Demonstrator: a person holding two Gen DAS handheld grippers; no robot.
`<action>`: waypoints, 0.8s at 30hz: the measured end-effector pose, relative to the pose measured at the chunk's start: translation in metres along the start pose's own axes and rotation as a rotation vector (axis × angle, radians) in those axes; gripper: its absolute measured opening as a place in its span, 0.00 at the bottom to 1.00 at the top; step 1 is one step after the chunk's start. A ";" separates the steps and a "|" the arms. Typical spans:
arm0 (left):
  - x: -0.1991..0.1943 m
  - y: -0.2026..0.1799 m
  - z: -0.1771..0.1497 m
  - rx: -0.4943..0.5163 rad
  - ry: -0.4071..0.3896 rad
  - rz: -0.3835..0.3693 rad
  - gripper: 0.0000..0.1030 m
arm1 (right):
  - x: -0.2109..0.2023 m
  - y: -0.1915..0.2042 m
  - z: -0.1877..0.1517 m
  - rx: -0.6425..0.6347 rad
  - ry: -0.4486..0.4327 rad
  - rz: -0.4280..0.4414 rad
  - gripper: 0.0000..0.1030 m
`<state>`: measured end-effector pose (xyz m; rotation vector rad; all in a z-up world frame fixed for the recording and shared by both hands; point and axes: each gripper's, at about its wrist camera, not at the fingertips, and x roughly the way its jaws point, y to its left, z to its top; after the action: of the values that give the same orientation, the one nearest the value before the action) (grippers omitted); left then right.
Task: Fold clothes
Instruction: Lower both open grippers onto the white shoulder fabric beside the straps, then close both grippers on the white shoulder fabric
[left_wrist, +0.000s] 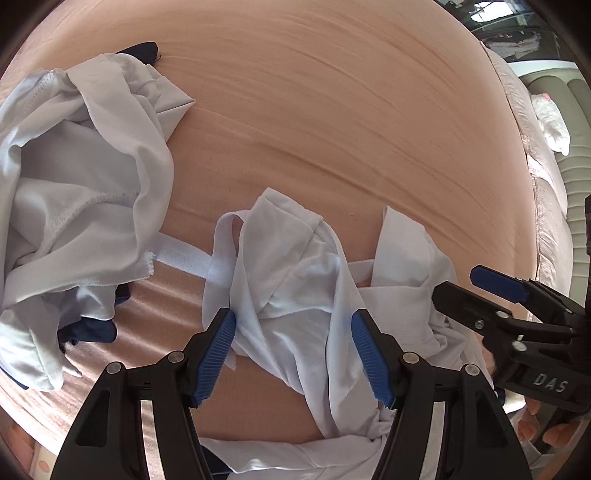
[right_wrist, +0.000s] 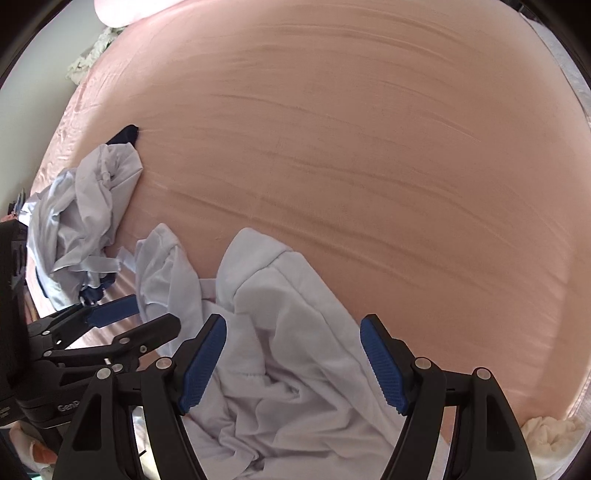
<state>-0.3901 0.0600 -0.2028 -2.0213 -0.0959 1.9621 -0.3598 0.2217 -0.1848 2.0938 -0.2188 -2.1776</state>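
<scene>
Two grippers, left (left_wrist: 293, 334) and right (right_wrist: 293, 341), we see over a crumpled white garment (left_wrist: 295, 295) near us on the pink bed (left_wrist: 332, 110); both gape wide, gripping nothing. Second pile (left_wrist: 74, 166) lies far left.

Pink sheet, bed edge, pillow and room beyond

A peach-pink bedsheet (right_wrist: 369, 155) covers the whole bed, mostly smooth, with long shallow creases running across its far half and a shinier, rippled band along the near left side. At the far left corner lies a pale pink pillow (right_wrist: 122, 11), with a bit of white lacy trim (right_wrist: 92, 55) just beside it at the sheet's edge. Along the right runs the quilted pinkish mattress side (left_wrist: 546, 206); past it stands a pale green ribbed piece of furniture (left_wrist: 576, 92) with a white frilly cloth (left_wrist: 554, 122) on it. A crumpled cream cloth (right_wrist: 546, 432) sits near the right corner.
</scene>
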 end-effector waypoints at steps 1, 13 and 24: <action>0.001 0.001 0.001 -0.007 -0.002 0.000 0.62 | 0.003 0.000 0.001 -0.005 -0.001 -0.009 0.72; 0.004 -0.021 0.002 0.017 -0.020 -0.006 0.62 | 0.025 -0.009 -0.006 0.016 -0.034 0.012 0.69; 0.002 -0.061 0.001 0.047 -0.045 0.046 0.62 | 0.016 -0.007 -0.037 -0.045 -0.132 -0.003 0.09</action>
<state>-0.3799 0.1187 -0.1884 -1.9673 -0.0135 2.0189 -0.3232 0.2243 -0.2030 1.9305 -0.1761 -2.3016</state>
